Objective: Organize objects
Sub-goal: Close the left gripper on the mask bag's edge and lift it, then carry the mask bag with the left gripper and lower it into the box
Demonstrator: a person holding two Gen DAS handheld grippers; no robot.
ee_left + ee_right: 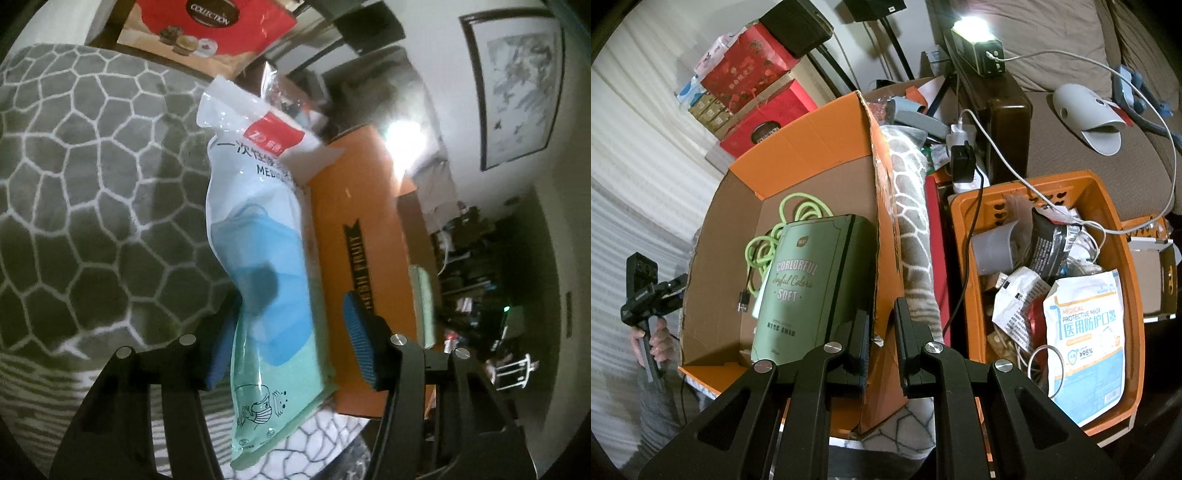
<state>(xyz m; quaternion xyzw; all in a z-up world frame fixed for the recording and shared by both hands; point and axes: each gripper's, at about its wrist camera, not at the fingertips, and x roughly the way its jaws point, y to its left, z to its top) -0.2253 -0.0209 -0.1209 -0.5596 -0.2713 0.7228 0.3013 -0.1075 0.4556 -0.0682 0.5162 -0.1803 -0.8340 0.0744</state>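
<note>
In the right wrist view, the orange box point(798, 155) is open at the top, with bare floor at its upper left; a green pack point(812, 284) and a green cable point(783, 229) fill the rest. The crate point(1126, 258) at right is crammed, and cords cross its rim. A blanket point(912, 221) fills the gap between them.

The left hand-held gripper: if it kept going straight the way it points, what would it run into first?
Most likely the mask packet, which already lies between the left hand-held gripper's blue pads. Beyond it are the grey patterned blanket and orange box; depth is unclear.
</note>
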